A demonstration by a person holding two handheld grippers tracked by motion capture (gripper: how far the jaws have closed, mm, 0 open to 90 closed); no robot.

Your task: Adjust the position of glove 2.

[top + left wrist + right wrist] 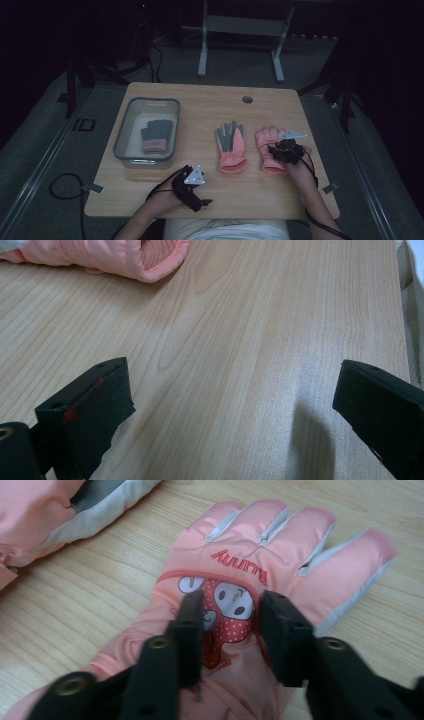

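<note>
A wooden table (210, 197) fills the centre of the high view, laid out for what looks like sorting gloves into storage. At centre left a grey bin (121, 131) already holds a folded grey-and-pink pair (156, 136), which suggests the loose ones are bound for the same place. A pink glove with grey palm (231, 148) lies flat just right of centre, fingers pointing to the top of the frame. Just beside it, not touching, lies the pink cartoon glove (260, 565), back side up, spread so that its padded middle offers an easy pinch.

The right gripper (227, 615) bears down on that glove at centre right: its jaws stand narrowed, pressed into the fabric either side of the printed cartoon face, bunching it between them in what reads as a grasp on the glove, not yet lifted. The left gripper (230, 390) idles low at bottom centre, jaws spread wide over bare wood, holding nothing.
</note>
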